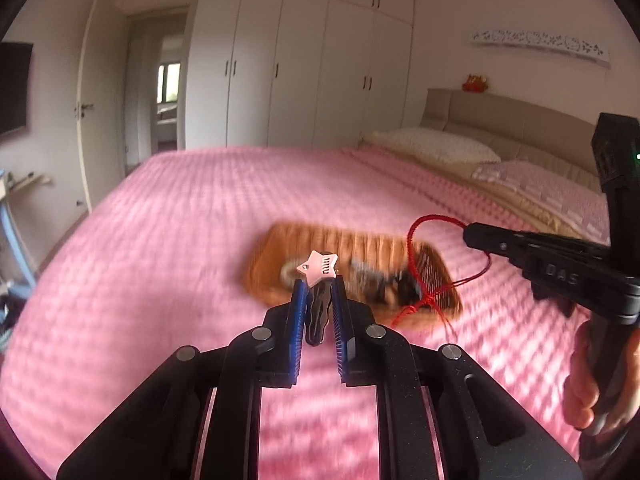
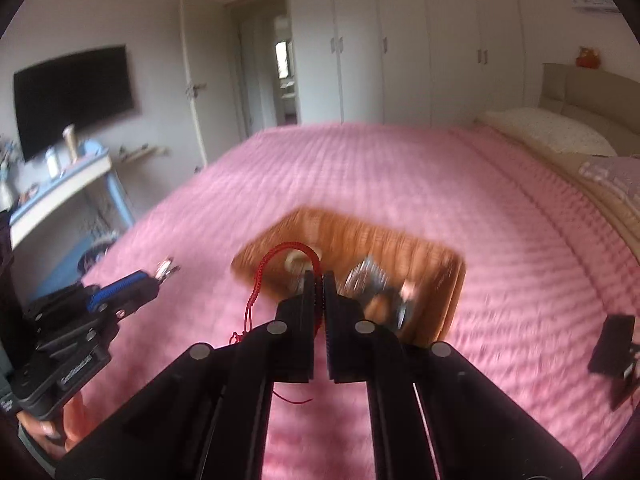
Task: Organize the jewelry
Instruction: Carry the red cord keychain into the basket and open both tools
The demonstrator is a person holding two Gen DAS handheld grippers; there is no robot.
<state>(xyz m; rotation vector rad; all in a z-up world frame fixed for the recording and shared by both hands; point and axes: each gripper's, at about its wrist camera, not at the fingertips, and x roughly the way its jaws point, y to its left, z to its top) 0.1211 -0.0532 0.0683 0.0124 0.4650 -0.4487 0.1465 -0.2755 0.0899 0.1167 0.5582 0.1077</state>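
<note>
My left gripper [image 1: 318, 282] is shut on a black hair clip with a pink star [image 1: 319, 268], held above the pink bed. My right gripper [image 2: 319, 278] is shut on a red cord bracelet [image 2: 276, 258] that loops out and hangs down; it also shows in the left wrist view [image 1: 424, 272], dangling from the right gripper [image 1: 470, 234]. A wooden tray [image 1: 340, 240] lies on the bed beyond both grippers, blurred, and holds several small jewelry pieces [image 2: 372, 280]. The left gripper [image 2: 154, 276] shows at the left of the right wrist view.
The pink bedspread [image 1: 200, 208] covers a wide bed with pillows [image 1: 432, 144] at the right. A small black object [image 2: 614, 346] lies on the bed right of the tray. A blue desk [image 2: 68, 184] and a wall TV [image 2: 74, 96] stand at the left.
</note>
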